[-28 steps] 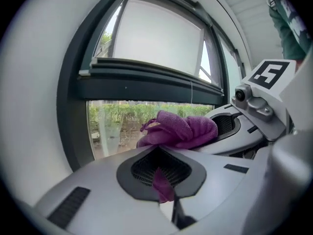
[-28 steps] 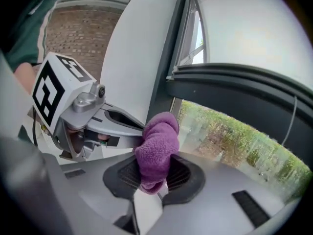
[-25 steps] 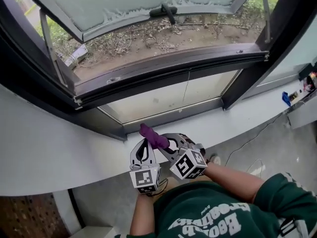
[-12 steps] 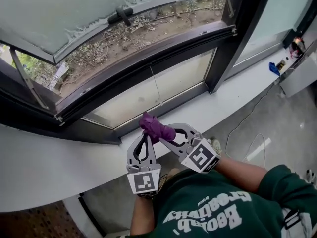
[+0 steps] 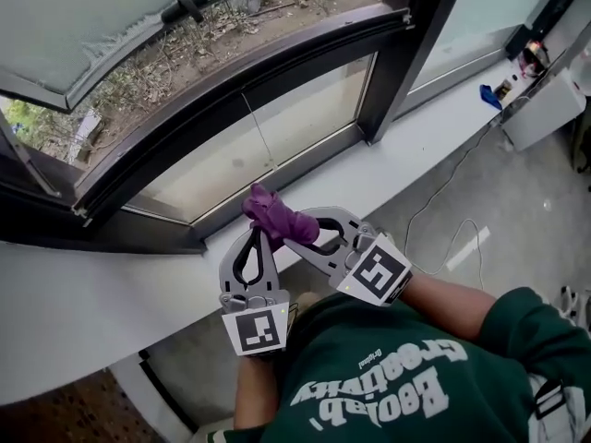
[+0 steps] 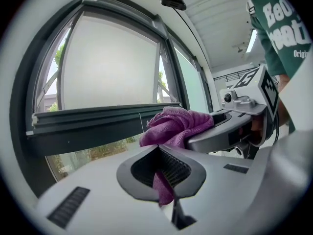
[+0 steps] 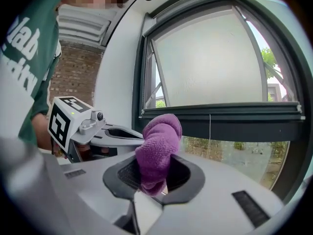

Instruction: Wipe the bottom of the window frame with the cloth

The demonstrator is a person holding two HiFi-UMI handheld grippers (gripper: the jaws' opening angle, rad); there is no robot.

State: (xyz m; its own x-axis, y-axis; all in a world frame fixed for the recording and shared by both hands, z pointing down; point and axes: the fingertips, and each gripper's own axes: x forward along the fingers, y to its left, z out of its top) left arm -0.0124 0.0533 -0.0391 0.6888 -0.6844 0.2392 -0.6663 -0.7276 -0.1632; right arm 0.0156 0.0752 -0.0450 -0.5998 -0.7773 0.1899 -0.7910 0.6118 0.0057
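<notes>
Moved since earlier: both tools and the purple cloth [image 5: 277,218] sit a little higher in the head view than a second ago. That view has also swung, so the window frame [image 5: 231,100] now runs off up and to the left of them.
Left tool: my left tool [image 5: 262,238] is pressed together on a lower fold of the cloth. Its own view shows a purple strip caught between the jaws.
Right tool: my right tool [image 5: 295,240] pinches the same cloth, and the wad stands up out of its jaws.
Cloth: bunched where the tips of my two tools meet, held in the air above the white ledge [image 5: 111,284]. It touches neither the ledge nor the frame.
Frame: ahead of and above both tools, past the fixed glass pane [image 5: 268,146] and well apart from the cloth.
Done so far: by my reading, only the pick-up. The cloth is gripped, but no wiping shows.
Left to do: carry the cloth forward to the bottom rail, press it down and drag it along the whole length.
Count: two tools, one cloth, one open sash [image 5: 92,26] with one handle [image 5: 189,3], and one bottom rail to wipe.
</notes>
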